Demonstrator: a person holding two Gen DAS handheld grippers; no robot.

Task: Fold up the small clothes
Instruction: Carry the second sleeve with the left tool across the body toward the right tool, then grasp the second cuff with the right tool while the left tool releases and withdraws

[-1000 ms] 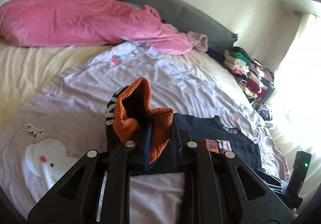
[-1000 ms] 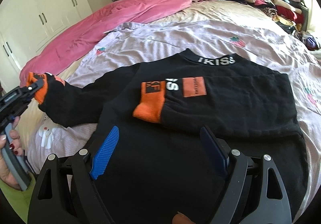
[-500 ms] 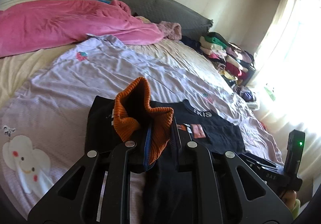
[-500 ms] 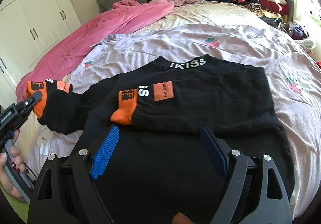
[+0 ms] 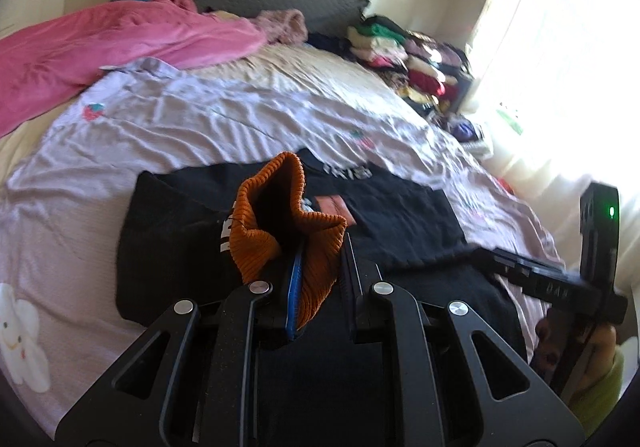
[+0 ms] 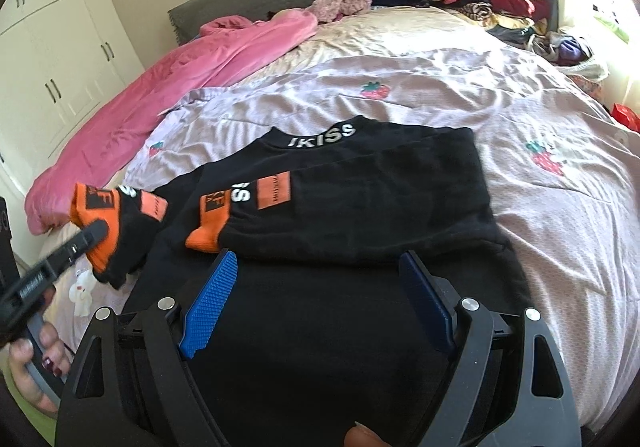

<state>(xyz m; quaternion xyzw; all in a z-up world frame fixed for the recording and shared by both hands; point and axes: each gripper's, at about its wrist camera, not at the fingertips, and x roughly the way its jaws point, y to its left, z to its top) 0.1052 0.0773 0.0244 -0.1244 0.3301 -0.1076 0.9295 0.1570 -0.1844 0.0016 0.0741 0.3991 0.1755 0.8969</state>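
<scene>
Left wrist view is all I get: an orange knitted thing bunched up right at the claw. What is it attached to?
Observer: It is the orange cuff of a black sweatshirt. The right wrist view shows the left claw pinching it, with the sleeve held out beside the body.
Visitor: Where is the other sleeve?
Observer: The other sleeve is already folded across the chest, and the second cuff lies flat on the black cloth.
Visitor: Is the other claw gripping anything?
Observer: No. The right claw is open over the lower part of the sweatshirt, with nothing pinched between its blue pads.
</scene>
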